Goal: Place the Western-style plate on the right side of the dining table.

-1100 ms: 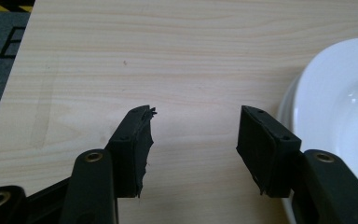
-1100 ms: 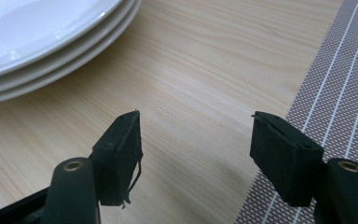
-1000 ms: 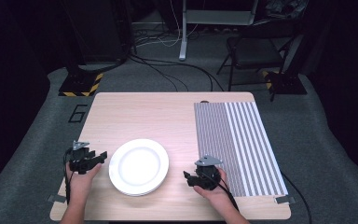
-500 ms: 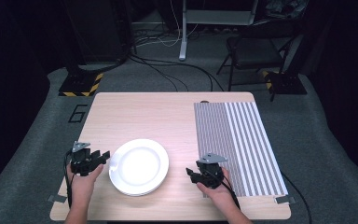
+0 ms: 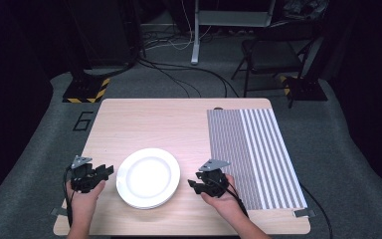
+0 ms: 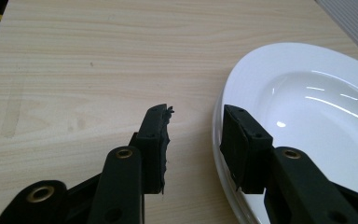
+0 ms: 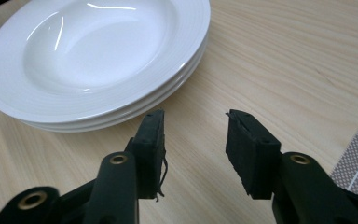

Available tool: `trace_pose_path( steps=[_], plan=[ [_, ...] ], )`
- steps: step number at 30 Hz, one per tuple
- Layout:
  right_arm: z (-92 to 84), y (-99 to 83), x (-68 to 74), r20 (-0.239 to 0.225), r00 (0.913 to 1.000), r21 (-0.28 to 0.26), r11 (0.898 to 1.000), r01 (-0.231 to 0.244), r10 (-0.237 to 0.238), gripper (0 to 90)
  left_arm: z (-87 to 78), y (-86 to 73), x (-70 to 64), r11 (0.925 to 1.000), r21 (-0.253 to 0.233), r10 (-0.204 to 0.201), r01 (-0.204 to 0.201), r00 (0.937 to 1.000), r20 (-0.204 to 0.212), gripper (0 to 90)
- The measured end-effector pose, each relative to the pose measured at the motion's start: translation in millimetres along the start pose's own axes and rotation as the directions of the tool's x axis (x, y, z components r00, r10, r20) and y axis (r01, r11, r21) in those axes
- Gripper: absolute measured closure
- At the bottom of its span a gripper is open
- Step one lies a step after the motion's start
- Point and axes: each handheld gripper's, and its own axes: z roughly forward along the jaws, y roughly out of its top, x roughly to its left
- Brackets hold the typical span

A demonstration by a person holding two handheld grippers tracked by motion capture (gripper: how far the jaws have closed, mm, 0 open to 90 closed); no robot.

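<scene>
On desk: plates (image 5: 148, 178), stacked, between my left hand-held gripper (image 5: 98, 173) and right hand-held gripper (image 5: 195, 182), both parted, empty. Risk, my judgement: gripping one rim only could slide or tip the stack.

You see a pale wood-grain worktop (image 5: 154, 124), matt; glossy white ceramic plates (image 7: 98, 60) stacked on it; a woven striped mat (image 5: 253, 149); matt black tongs (image 6: 193, 140) with brass-coloured rivets.
</scene>
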Motion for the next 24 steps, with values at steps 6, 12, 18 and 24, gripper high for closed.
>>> trace_pose_path(
  steps=[6, 12, 18, 24],
  plan=[
    [6.3, 16.2, 0.7, -0.002, 0.9998, -0.033, 0.999, -0.021, 0.021, 53.2, -3.7, 1.4, 0.0, 0.9994, -0.021, -0.027, 0.027, 0.9994, 0.021, 62.5],
    [14.9, 16.8, -1.7, 0.0, 0.999, -0.061, 0.997, -0.044, 0.044, 44.8, -3.6, 3.4, -0.2, 0.9975, -0.019, -0.067, 0.067, 0.9969, 0.042, 62.4],
    [22.9, 22.4, -3.8, 0.007, 0.9979, -0.063, 0.996, -0.064, 0.064, 46.6, -3.5, 4.3, -2.1, 0.9969, -0.03, -0.072, 0.072, 0.997, 0.03, 53.7],
    [26.9, 26.1, -4.0, 0.004, 0.9984, -0.091, 0.994, -0.057, 0.057, 53.5, -1.7, 5.6, -4.6, 0.9979, -0.036, -0.053, 0.054, 0.9979, 0.038, 50.8]
  ],
)
